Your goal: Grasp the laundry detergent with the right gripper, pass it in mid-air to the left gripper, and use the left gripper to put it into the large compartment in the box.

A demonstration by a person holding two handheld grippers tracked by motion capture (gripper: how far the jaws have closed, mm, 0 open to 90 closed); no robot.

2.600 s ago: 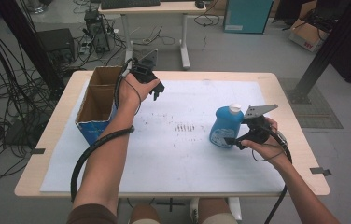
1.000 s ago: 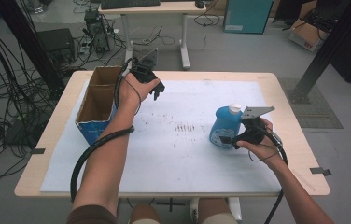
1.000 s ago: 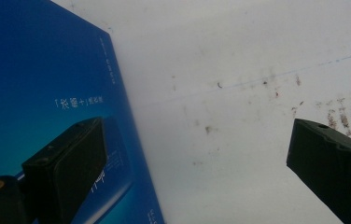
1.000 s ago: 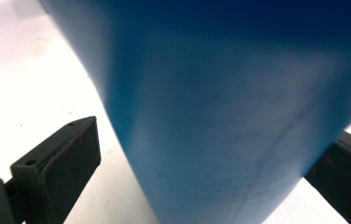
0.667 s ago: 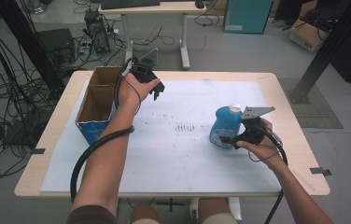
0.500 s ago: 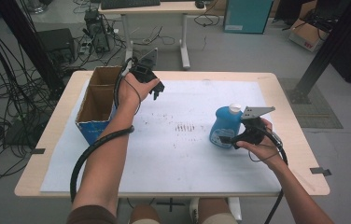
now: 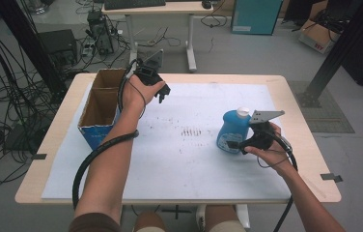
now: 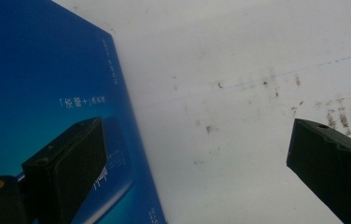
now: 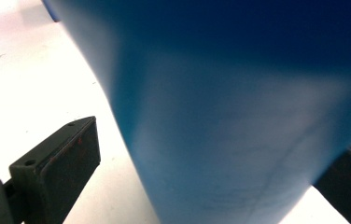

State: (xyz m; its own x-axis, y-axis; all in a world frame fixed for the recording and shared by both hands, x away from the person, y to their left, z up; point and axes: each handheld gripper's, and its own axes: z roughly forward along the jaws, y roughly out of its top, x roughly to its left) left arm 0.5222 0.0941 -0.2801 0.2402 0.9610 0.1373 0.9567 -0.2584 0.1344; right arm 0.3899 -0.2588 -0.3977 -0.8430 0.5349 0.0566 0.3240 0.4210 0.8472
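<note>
One blue bottle (image 7: 232,130) stands upright on the right half of the desk (image 7: 295,92), white cap up, long axis vertical; the right claw (image 7: 235,144) brackets its base, jaws spread (a gap shows at one jaw). Farther off, the left claw (image 7: 162,95) hangs spread beside one cardboard box (image 7: 98,108).

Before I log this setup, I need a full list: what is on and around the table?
bottle: one, blue with white cap, right part of the table, between the right claw's jaws
cardboard box: one, brown inside, blue outside, open, table's left edge
sheet: one, white, stained, covering the table
desk: one, light wood, behind
left claw: black, open, beside the box
right claw: black, jaws either side of the bottle, left jaw apart from it
</note>
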